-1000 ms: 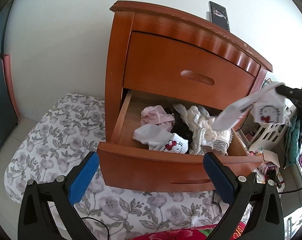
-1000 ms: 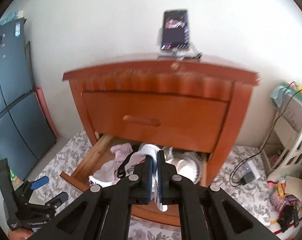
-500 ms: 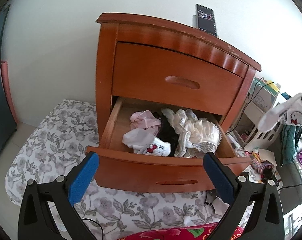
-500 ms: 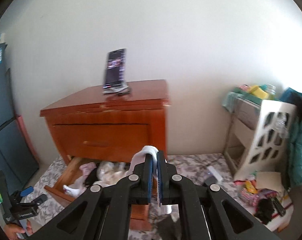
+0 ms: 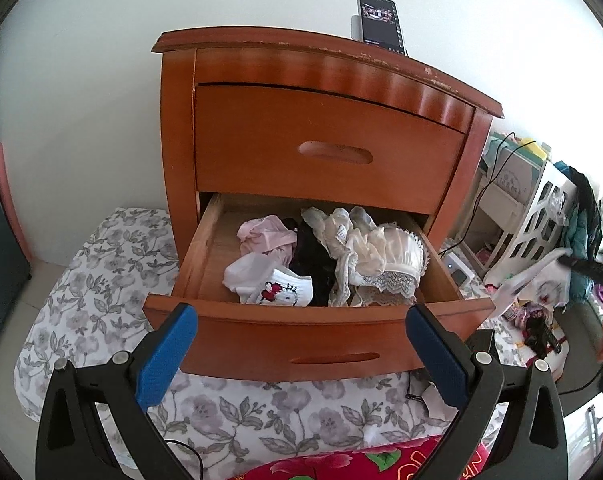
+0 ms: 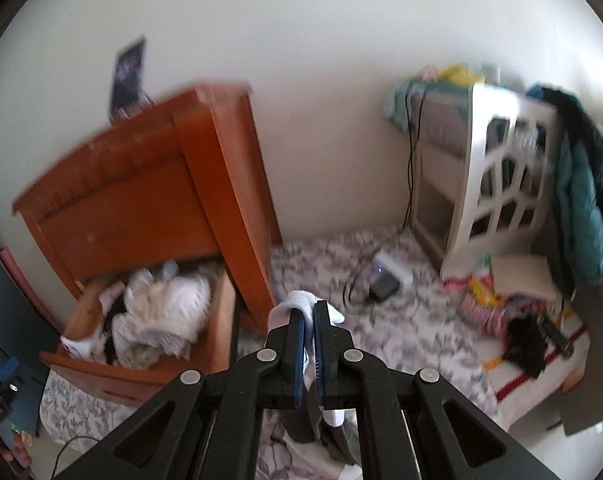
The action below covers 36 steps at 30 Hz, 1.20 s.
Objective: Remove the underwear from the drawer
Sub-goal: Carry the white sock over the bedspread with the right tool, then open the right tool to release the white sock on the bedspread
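The right claw (image 6: 308, 334) is clenched on white underwear (image 6: 301, 300), clear of the drawer (image 6: 141, 376), above the floral bedding (image 6: 401, 320). It looks light and limp; a bunched fold grips best. The left claw (image 5: 301, 360) hangs released before the drawer.

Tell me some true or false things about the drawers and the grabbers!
1. The bottom drawer is open. True.
2. The top drawer is open too. False: it is shut.
3. The right gripper is clamped on a white garment. True.
4. The left gripper holds a pink garment. False: its jaws are open and hold nothing; the pink garment lies in the drawer.
5. A phone stands on the nightstand. True.
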Available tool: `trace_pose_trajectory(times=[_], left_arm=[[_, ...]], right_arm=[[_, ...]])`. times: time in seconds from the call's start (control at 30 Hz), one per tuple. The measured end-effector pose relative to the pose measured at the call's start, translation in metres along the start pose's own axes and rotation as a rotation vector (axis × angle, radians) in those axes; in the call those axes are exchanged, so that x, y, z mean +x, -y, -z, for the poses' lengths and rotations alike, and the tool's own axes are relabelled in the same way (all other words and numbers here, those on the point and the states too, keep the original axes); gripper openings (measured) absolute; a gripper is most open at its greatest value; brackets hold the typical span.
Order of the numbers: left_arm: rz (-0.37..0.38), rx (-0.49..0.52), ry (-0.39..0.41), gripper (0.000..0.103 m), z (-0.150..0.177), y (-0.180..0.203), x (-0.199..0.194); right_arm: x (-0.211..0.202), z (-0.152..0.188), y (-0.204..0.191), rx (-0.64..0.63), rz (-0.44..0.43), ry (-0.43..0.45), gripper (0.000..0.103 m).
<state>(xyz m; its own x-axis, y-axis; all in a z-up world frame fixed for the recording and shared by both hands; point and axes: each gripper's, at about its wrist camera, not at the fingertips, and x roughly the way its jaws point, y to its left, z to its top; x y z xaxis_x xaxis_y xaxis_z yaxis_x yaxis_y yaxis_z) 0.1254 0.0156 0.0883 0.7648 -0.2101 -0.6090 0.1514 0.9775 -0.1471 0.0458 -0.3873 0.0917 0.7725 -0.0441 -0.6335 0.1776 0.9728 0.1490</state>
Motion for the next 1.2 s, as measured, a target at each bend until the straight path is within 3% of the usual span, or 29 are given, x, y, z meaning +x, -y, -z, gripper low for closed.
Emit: trace_pose_trajectory(times=[0.33,0.53,0.87,1.0,1.17,1.2], left_arm=[[-0.006,0.002,-0.03,0.103,0.004,-0.002,0.012],[-0.008,-0.005,-0.048,0.103,0.006,-0.004,0.02],[-0.002,-0.004,-0.057,0.103,0.008,-0.003,0.024],[-0.001,-0.007,-0.053,0.103,0.007,-0.004,0.023],[-0.001,-0.012,-0.051,0.103,0.007,-0.005,0.022],[-0.001,-0.013,-0.052,0.103,0.007,-0.006,0.022]], right_arm=[[0.115,0.08,0.007,0.032,0.019,-0.322,0.005],[0.151,0.116,0.006,0.013,0.045,-0.445,0.008],[0.162,0.131,-0.008,-0.039,0.032,-0.498,0.008],[0.154,0.124,-0.012,-0.05,0.029,-0.489,0.024],[0.141,0.114,-0.017,-0.07,0.034,-0.465,0.029],[0.138,0.112,-0.017,-0.073,0.038,-0.46,0.038]])
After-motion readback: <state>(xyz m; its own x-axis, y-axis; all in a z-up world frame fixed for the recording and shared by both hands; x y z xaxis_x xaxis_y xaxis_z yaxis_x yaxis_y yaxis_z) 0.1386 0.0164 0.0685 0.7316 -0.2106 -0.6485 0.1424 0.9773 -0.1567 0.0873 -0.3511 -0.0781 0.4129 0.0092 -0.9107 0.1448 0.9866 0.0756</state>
